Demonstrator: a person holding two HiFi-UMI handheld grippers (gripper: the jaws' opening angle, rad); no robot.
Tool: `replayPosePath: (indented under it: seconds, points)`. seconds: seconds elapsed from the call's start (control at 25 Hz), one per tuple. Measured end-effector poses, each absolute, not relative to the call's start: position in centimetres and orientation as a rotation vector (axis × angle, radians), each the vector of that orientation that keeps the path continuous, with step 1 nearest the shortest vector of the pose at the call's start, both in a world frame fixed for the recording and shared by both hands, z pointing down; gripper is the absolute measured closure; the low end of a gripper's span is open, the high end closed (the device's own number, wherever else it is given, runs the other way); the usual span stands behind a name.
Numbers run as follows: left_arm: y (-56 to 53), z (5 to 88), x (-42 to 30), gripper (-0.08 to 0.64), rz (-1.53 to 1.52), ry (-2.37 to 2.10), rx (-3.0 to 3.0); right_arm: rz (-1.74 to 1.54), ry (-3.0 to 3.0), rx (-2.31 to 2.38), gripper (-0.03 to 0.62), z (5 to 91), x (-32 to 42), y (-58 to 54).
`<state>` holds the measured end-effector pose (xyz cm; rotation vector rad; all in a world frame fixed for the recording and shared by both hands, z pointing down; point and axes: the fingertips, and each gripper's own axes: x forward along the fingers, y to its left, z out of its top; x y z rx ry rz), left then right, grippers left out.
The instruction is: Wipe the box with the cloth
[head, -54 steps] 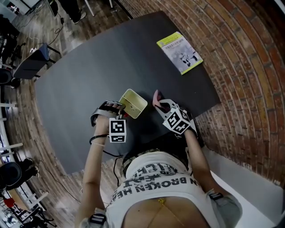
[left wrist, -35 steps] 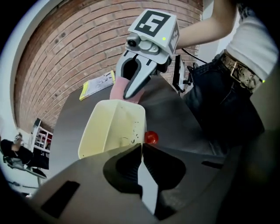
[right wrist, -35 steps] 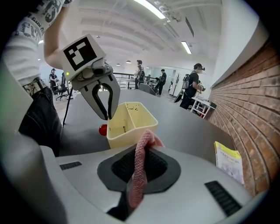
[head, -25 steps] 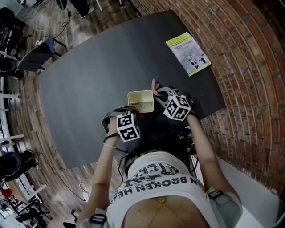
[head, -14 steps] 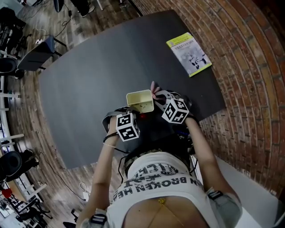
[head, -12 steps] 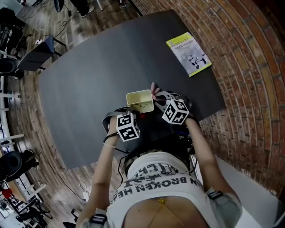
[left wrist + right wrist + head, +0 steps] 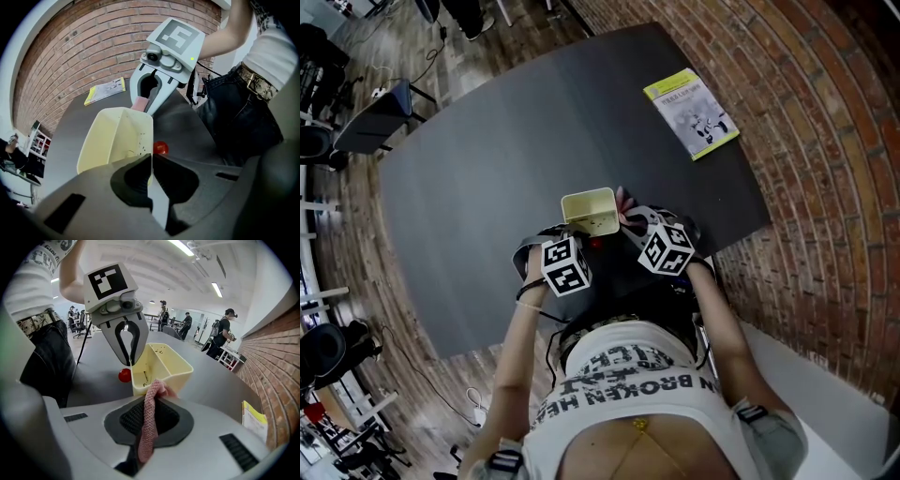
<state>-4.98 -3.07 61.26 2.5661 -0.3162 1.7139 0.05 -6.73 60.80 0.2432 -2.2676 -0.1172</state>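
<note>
A pale yellow open box (image 7: 590, 210) with an inner divider stands on the dark table (image 7: 487, 169). My left gripper (image 7: 150, 163) is shut on the box's (image 7: 115, 136) near wall; the same grip shows in the right gripper view, where the left gripper (image 7: 127, 363) pinches the box's (image 7: 164, 363) corner. My right gripper (image 7: 151, 401) is shut on a pink knitted cloth (image 7: 149, 420). The cloth's tip lies against the box's near corner. In the head view the cloth (image 7: 623, 198) pokes out beside the box's right side, ahead of the right gripper (image 7: 630, 214).
A small red round thing (image 7: 160, 148) lies on the table beside the box, also seen as a red dot (image 7: 124, 375). A yellow-edged booklet (image 7: 690, 111) lies at the table's far right, near the brick wall. People stand far off in the room.
My right gripper has moved left with the cloth, closing the gap to the box's right side. The left gripper and box have stayed put.
</note>
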Motion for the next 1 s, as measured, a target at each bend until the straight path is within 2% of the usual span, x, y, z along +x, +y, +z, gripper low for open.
replayPosePath:
  seconds: [0.68, 1.0]
  points:
    - [-3.6, 61.4, -3.8, 0.538, 1.594, -0.621, 2.403, 0.010, -2.292, 0.441, 0.575, 60.2, 0.9, -6.6]
    - [-4.2, 61.3, -2.5, 0.538, 1.596, -0.738, 2.355, -0.025, -2.319, 0.355, 0.575, 60.0, -0.7, -5.1]
